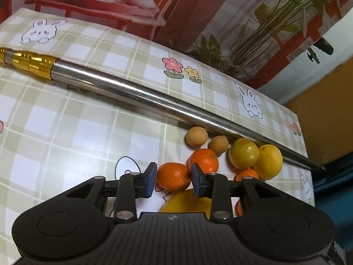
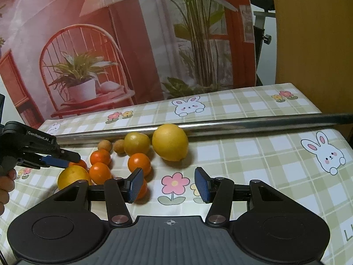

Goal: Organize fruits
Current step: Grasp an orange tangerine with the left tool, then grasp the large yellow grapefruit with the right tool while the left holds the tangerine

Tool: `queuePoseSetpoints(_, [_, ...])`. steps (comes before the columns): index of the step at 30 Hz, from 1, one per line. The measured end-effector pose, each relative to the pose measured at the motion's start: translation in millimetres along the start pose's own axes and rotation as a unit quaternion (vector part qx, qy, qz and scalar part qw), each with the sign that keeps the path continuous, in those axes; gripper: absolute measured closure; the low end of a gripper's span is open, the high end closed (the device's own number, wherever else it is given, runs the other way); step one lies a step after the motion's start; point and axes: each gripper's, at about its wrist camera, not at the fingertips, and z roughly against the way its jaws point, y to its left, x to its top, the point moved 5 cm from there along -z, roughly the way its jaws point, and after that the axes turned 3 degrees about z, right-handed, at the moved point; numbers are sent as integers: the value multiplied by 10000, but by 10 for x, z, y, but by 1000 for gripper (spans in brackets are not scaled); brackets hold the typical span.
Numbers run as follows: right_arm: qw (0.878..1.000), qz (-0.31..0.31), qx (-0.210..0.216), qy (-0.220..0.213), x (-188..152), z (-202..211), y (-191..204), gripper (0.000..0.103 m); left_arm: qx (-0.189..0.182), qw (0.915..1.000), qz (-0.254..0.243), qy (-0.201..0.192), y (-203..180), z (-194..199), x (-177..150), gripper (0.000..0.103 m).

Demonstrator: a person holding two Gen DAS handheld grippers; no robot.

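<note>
A heap of citrus lies on the checked tablecloth [image 2: 253,159]. My left gripper [image 1: 174,176] has an orange tangerine [image 1: 174,180] between its blue pads [image 1: 152,181], and both pads lie against its sides. Past it sit another tangerine [image 1: 204,160], two small brown fruits [image 1: 196,136], a yellow-green fruit [image 1: 243,153] and a yellow one [image 1: 268,162]. A large yellow fruit [image 1: 187,201] lies under the fingers. The right wrist view shows the left gripper [image 2: 74,158] at the heap's left end. My right gripper [image 2: 168,184] stands open over a flower print, holding nothing, with a tangerine [image 2: 144,190] just behind its left pad.
A long steel pole [image 1: 132,88] with a gold end lies across the table right behind the fruit, also visible as the pole [image 2: 242,122]. A printed backdrop [image 2: 110,44] hangs at the far edge. The table ends close to the right of the heap [image 1: 308,176]. A hand [image 2: 6,183] holds the left gripper.
</note>
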Motion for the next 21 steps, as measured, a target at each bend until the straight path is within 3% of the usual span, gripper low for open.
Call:
queuePoseSetpoints(6, [10000, -10, -2, 41, -22, -12, -13, 55, -108, 9996, 182, 172, -3, -110, -20, 64])
queuePoseSetpoints(11, [10000, -2, -14, 71, -41, -18, -21, 55, -151, 9998, 137, 70, 29, -85, -53, 65])
queuePoseSetpoints(16, [10000, 18, -41, 68, -50, -28, -52, 55, -51, 9996, -122, -245, 37, 84, -67, 65])
queuePoseSetpoints(21, [9999, 151, -69, -8, -43, -69, -92, 55, 118, 9945, -614, -845, -48, 398, -91, 65])
